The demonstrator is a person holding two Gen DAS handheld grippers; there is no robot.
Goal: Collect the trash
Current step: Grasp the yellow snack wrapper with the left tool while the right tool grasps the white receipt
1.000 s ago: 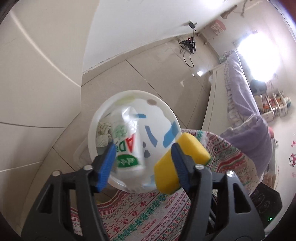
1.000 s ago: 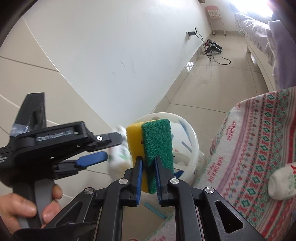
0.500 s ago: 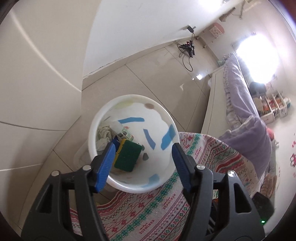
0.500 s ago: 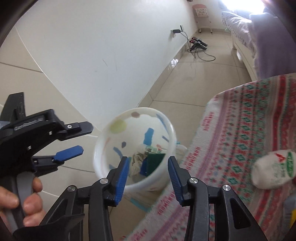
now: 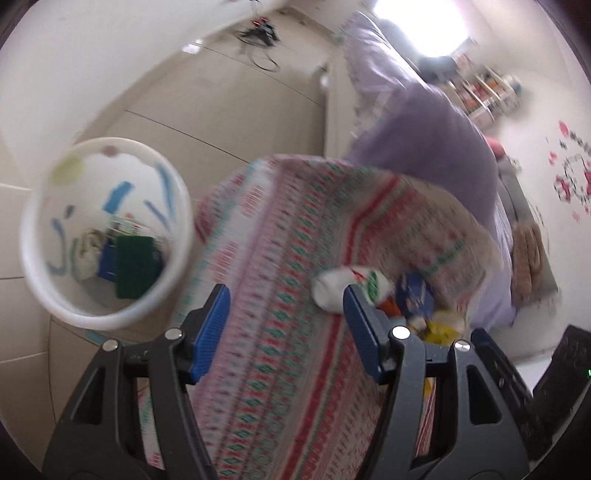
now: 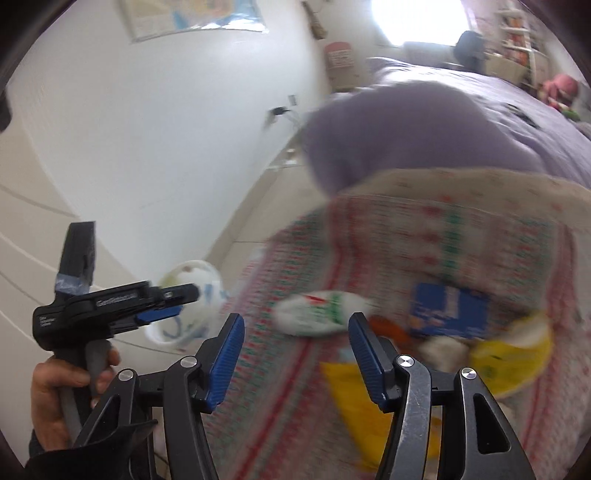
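Your left tool [image 5: 282, 330] and right tool [image 6: 295, 354]: ribbed blue pads, both spread apart, empty. Round white plastic bin [image 5: 37, 273] holds a green scouring sponge [image 5: 135, 266]; a crumpled white wrapper [image 6: 317, 314] lies on the patterned woven cloth [image 6: 461, 236].

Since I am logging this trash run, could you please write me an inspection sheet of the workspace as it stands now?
Surface: patterned cloth in red, green and white covers the table; picture blurred.
Job's things: white bin on the floor beside the table holds a green sponge and crumpled wrappers. On the cloth lie a white bottle, a blue packet and yellow wrappers.
Clutter: an orange item beside the bottle, too blurred to name.
Grippers: left tool open, empty; right tool open, empty, facing the bottle.
Cables: a dark tangle on the floor by the wall.
Surroundings: purple bedding, bright window, white wall.
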